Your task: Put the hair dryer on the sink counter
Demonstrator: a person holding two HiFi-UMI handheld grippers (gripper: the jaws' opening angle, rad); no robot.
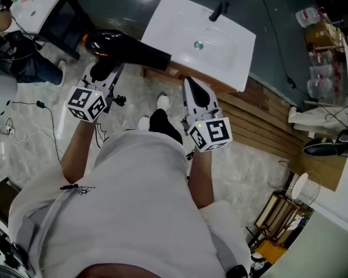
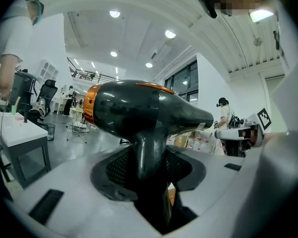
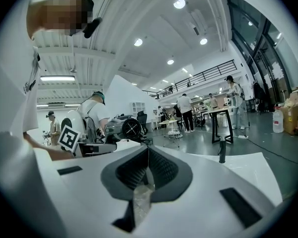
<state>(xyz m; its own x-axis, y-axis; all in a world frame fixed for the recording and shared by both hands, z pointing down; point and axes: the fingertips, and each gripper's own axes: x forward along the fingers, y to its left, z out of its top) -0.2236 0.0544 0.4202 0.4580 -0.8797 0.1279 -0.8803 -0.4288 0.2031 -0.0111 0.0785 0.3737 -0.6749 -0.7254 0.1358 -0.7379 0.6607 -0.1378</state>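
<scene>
The hair dryer (image 1: 127, 47) is shiny black with an orange ring at its back (the fat end). It lies level in the air, its handle pinched by the left gripper (image 1: 106, 68). Its nose is by the edge of the white sink counter (image 1: 174, 22).

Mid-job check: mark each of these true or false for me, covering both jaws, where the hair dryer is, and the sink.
1. The left gripper has its jaws clamped on the hair dryer by its handle. True.
2. The hair dryer lies on the sink counter. False: it is held up in the left gripper beside the sink's edge.
3. The right gripper has its jaws together with nothing in them. True.
4. The faucet is white. False: it is black.
5. The ring at the hair dryer's rear is blue. False: it is orange.
</scene>
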